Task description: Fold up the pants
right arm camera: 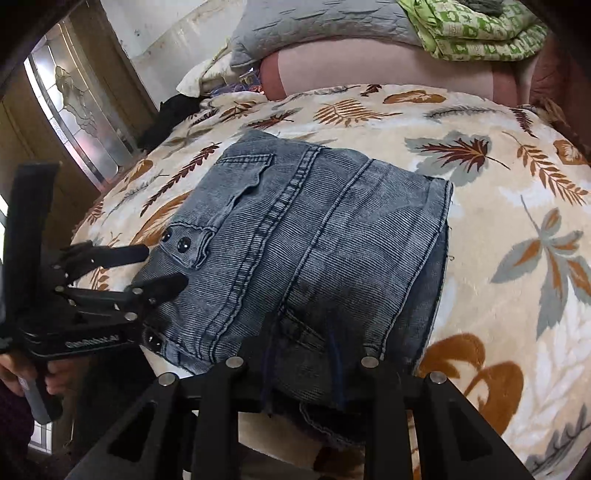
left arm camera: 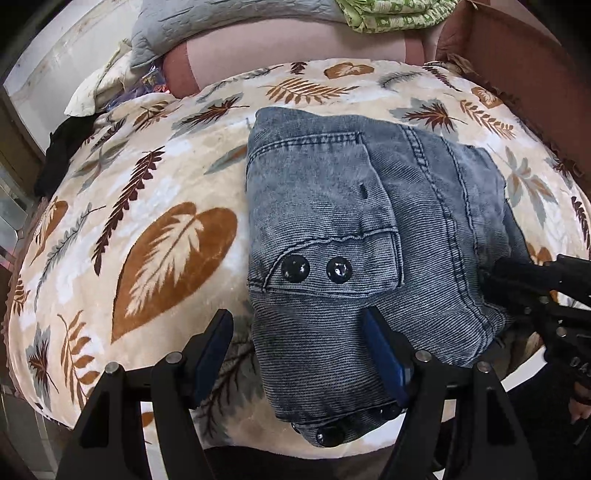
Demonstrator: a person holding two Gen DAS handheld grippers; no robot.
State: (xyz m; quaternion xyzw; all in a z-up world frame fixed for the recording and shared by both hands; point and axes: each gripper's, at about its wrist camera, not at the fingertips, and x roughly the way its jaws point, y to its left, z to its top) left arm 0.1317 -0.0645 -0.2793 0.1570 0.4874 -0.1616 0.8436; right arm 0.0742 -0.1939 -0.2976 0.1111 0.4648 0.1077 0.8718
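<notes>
The blue-grey denim pants [left arm camera: 354,236] lie folded into a compact bundle on the leaf-print blanket [left arm camera: 110,229], with a buttoned pocket flap on top. My left gripper [left arm camera: 299,350] is open, its right finger resting on the bundle's near left corner and its left finger over the blanket. In the right wrist view the pants [right arm camera: 314,251] fill the middle. My right gripper [right arm camera: 303,354] has its fingers pushed under the near edge of the bundle, so the fingertips are hidden by denim. The left gripper [right arm camera: 162,269] shows open at the bundle's left edge.
A grey quilted pillow [left arm camera: 229,33] and a folded green patterned cloth [left arm camera: 399,14] lie at the far end on a pink sheet. Black cloth [left arm camera: 62,147] sits at the bed's far left. A brown headboard [left arm camera: 524,66] stands on the right. A cabinet with a glass door [right arm camera: 81,110] is to the left.
</notes>
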